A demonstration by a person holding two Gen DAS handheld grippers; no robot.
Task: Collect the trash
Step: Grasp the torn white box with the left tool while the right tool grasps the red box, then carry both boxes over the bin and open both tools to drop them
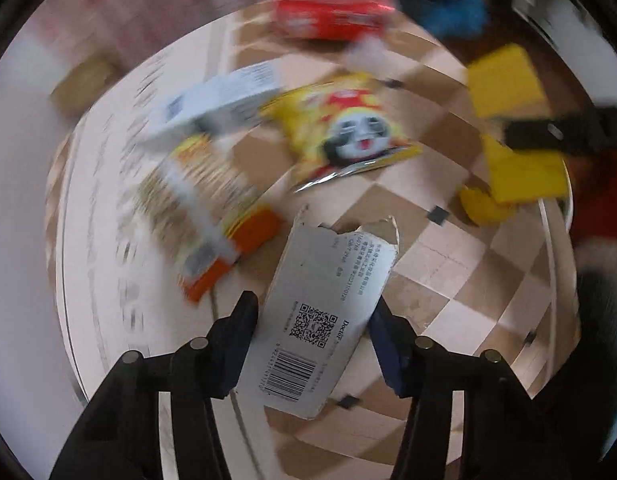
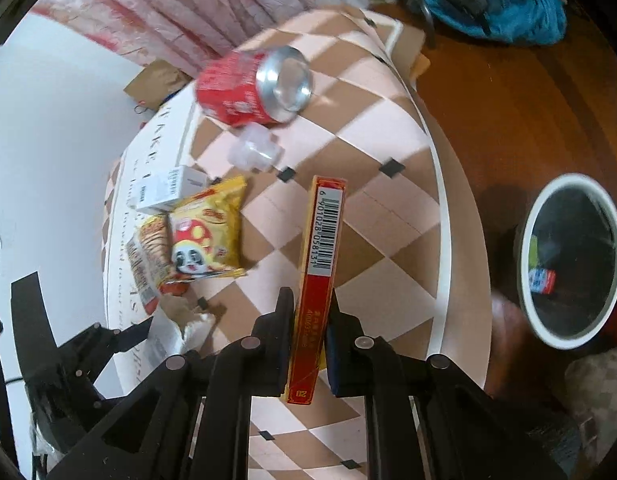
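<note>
Currently my right gripper clamps the red-and-gold carton edge-on, lifted over the checkered table, with the bin just beyond the table's rim. My left gripper brackets the torn grey carton, apparently gripping it for disposal.
</note>
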